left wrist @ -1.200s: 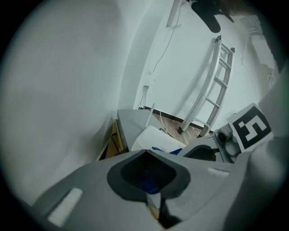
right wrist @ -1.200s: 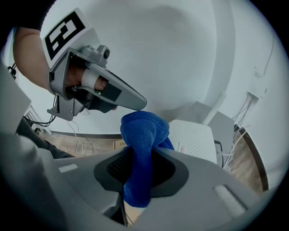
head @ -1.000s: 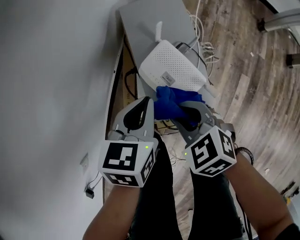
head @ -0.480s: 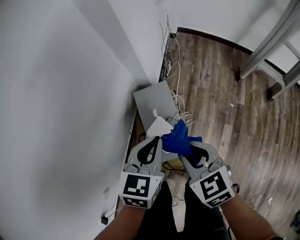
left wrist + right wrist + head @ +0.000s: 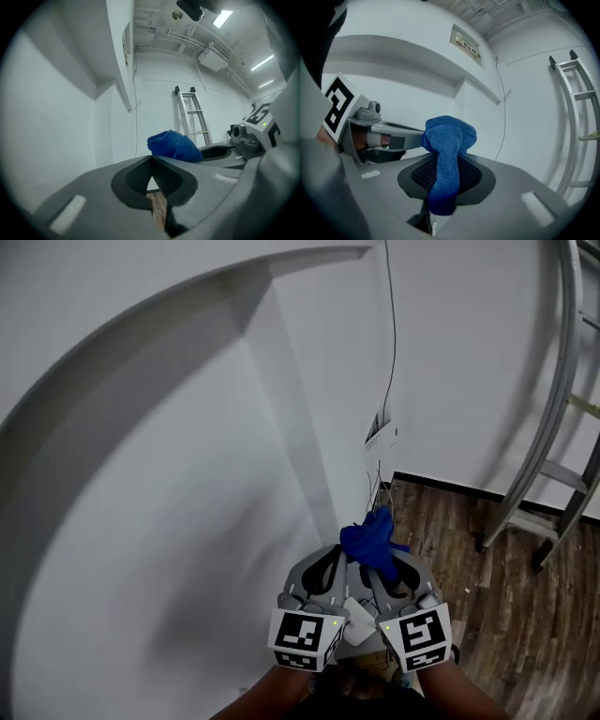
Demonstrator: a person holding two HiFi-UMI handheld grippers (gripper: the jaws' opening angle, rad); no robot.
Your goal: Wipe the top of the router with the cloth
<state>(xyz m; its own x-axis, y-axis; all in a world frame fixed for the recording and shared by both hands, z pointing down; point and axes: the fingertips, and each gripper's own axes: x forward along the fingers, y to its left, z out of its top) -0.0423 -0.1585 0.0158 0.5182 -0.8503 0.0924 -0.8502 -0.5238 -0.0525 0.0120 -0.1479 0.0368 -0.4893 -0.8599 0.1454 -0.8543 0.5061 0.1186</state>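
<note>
My right gripper (image 5: pixel 377 557) is shut on the blue cloth (image 5: pixel 370 538), which bunches above its jaws and hangs down between them (image 5: pixel 446 154). My left gripper (image 5: pixel 337 553) sits right beside it, its jaws shut with nothing between them (image 5: pixel 152 160). In the left gripper view the cloth (image 5: pixel 173 145) shows just past the jaw tips. Both grippers are held low in the head view, pointing at the white wall. A small white piece (image 5: pixel 358 621) shows between the two marker cubes; it may be the router, but most of it is hidden.
A metal ladder (image 5: pixel 553 456) leans at the right over the wood floor (image 5: pixel 511 615). A thin cable (image 5: pixel 392 352) runs down the white wall to a small plate (image 5: pixel 380 435). A wall ledge (image 5: pixel 281 277) curves overhead.
The head view has swung up from the router and grey box to the wall, so both have dropped from sight. The grippers stay side by side, the right still holding the cloth.
</note>
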